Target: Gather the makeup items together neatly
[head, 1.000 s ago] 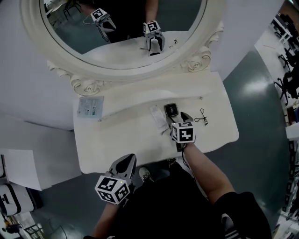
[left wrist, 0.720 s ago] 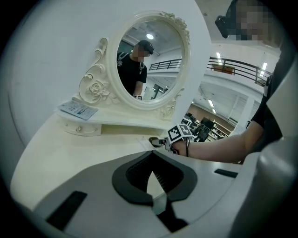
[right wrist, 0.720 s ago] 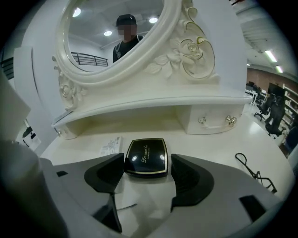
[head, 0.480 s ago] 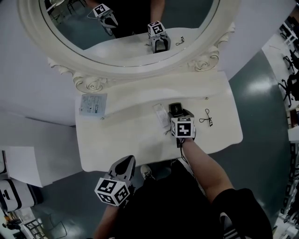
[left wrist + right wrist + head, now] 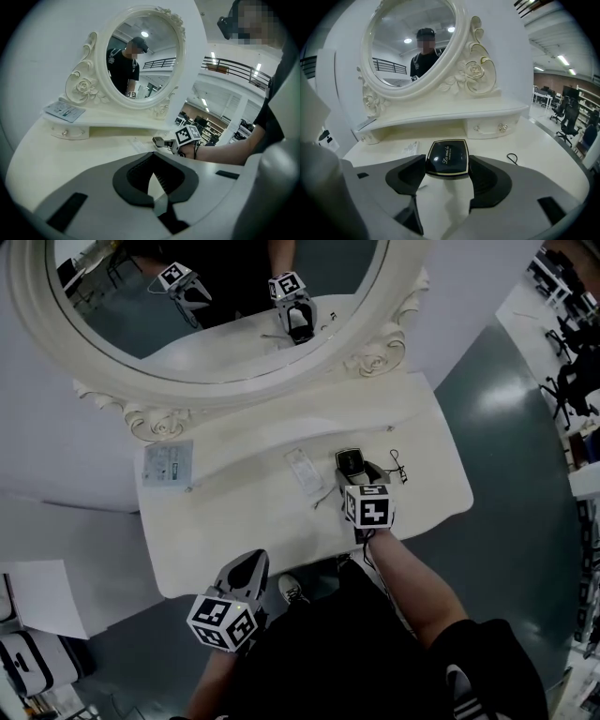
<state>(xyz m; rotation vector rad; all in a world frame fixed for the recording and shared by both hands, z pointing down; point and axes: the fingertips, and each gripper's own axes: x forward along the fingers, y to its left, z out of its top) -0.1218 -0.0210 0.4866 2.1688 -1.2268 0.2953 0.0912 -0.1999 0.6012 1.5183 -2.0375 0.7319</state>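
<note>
carrying the compact (image 5: 446, 157) toward the other pieces looks like the step in hand. the right gripper (image 5: 446, 165) is clenched on it, with one jaw pressed to each side edge of the black case and the lid facing up. the compact sits over the right half of the worktop (image 5: 234, 521), just in front of the shelf (image 5: 253, 432). i cannot tell whether it rests on the surface or hangs just above it.

to do this well, i would keep the case level so it does not pivot between the jaws, since only its thin edges are gripped. the sachet (image 5: 302, 468) lies near, toward the worktop's middle, and would make a good gathering spot. i would set the compact down just beside it, edges parallel, not on top of it. the jaws should part only once the case lies flat, then back straight out so nothing gets nudged. the black wire piece (image 5: 396, 465), near the right edge, is thin and light and could be swept aside by a careless pass.

the left gripper (image 5: 153, 180) hangs off the front edge of the worktop with its jaws closed together on nothing.

counted: one compact, one sachet on the worktop, one flat packet (image 5: 169, 462) at the shelf's left end, one black wire piece, one mirror (image 5: 216, 306) and two grippers.
</note>
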